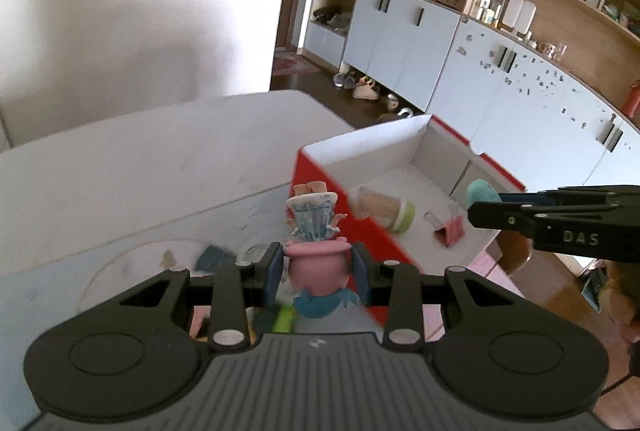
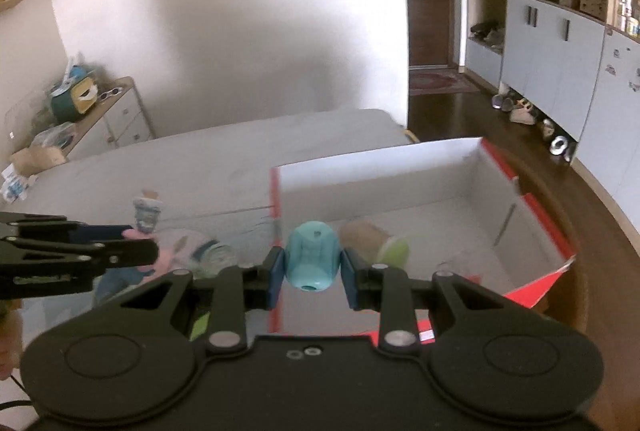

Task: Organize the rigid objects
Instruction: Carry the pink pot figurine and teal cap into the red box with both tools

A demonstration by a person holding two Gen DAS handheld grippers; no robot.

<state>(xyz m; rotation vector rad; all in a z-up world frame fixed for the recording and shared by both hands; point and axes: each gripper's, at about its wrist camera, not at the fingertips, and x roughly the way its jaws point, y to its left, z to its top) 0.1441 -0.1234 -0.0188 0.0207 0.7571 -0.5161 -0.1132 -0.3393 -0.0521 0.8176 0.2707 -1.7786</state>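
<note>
Seen first from the left wrist, the left gripper (image 1: pixel 318 273) had its jaws closed narrowly on a pink toy figure (image 1: pixel 316 263), held upside down with its pale blue skirt and bare feet pointing away from the camera. Beyond and to the right stood a red-and-white cardboard box (image 1: pixel 316 187), open at the top, resting on the white tabletop (image 1: pixel 140 167). Inside the box lay a tan cylindrical container with a green end (image 1: pixel 382 209), on its side, and well apart from it a small pink clip (image 1: pixel 452 231). The right gripper (image 1: pixel 486 209) entered from the right edge, above the near right part of the box, with a teal rounded toy (image 1: pixel 482 193) showing at its tip.

Seen next from the right wrist, the right gripper (image 2: pixel 312 271) had its jaws pressed narrowly against both sides of the teal rounded toy (image 2: pixel 312 259), just above the near left wall of the cardboard box (image 2: pixel 380 171). The tan container (image 2: pixel 372 241) lay blurred on the box floor behind it. At the left edge the left gripper (image 2: pixel 138 241) reached in, carrying the pink toy figure (image 2: pixel 148 219) above the tabletop (image 2: pixel 160 171).
</note>
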